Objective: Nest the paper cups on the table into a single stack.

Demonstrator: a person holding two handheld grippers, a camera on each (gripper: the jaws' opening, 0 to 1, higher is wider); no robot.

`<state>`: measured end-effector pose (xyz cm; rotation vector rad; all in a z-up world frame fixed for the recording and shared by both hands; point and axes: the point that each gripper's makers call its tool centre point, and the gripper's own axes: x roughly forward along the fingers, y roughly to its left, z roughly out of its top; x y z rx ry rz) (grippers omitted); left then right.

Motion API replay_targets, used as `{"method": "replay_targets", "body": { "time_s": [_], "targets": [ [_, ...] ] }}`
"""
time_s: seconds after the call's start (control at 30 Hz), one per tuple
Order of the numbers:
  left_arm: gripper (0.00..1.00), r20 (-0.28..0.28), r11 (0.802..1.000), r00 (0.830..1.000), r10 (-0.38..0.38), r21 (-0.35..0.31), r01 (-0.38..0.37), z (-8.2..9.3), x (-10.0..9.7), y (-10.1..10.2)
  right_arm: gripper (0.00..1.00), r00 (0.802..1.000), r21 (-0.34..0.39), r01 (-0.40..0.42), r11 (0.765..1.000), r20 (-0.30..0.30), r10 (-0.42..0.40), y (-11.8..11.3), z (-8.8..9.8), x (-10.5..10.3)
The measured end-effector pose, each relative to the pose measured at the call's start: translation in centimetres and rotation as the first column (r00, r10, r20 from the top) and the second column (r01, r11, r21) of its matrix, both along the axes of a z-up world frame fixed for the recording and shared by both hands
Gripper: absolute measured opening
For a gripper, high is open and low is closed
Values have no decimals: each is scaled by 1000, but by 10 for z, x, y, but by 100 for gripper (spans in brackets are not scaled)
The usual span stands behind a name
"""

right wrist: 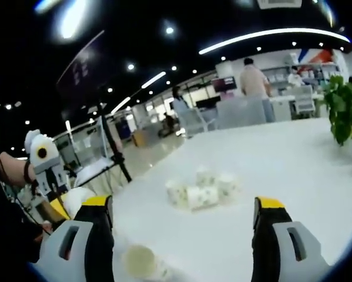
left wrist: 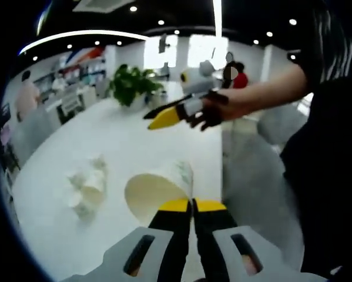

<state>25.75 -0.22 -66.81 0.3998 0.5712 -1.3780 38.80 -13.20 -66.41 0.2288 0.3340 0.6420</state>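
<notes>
My left gripper (left wrist: 193,205) is shut on the rim of a white paper cup (left wrist: 158,189), held on its side above the table with its mouth toward the camera. Several more paper cups (left wrist: 87,188) lie in a loose cluster on the white table (left wrist: 134,141) to the left. A hand holds my right gripper (left wrist: 167,116) in the air beyond the held cup. In the right gripper view my right gripper (right wrist: 183,205) stands wide open with nothing between its jaws, facing the cluster of cups (right wrist: 202,191). One more cup (right wrist: 143,261) lies close below it. The left gripper (right wrist: 59,207) with its cup (right wrist: 76,198) is at the left.
A potted green plant (left wrist: 131,85) (right wrist: 347,111) stands on the far part of the table. The table's edge (left wrist: 223,176) runs beside the person's dark clothes. Desks, chairs and people fill the room behind.
</notes>
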Motion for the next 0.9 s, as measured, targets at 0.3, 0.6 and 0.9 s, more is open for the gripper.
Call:
{"method": "replay_targets", "body": {
  "time_s": [0.3,0.6,0.9],
  "targets": [
    [0,79,982,989,-126,151,113,-15,0,-3,96,1000,9,4,1000,-6,-4,0,-3,-1],
    [0,149,936,954,-260,281,211,-26,2,-8,96,1000,28,16,999,-14,-16,-4,-5,-1],
    [0,182,894,925,-334,371,250,-34,10,-10,95,999,40,23,999,-25,-22,-7,-9,-1]
  ]
}}
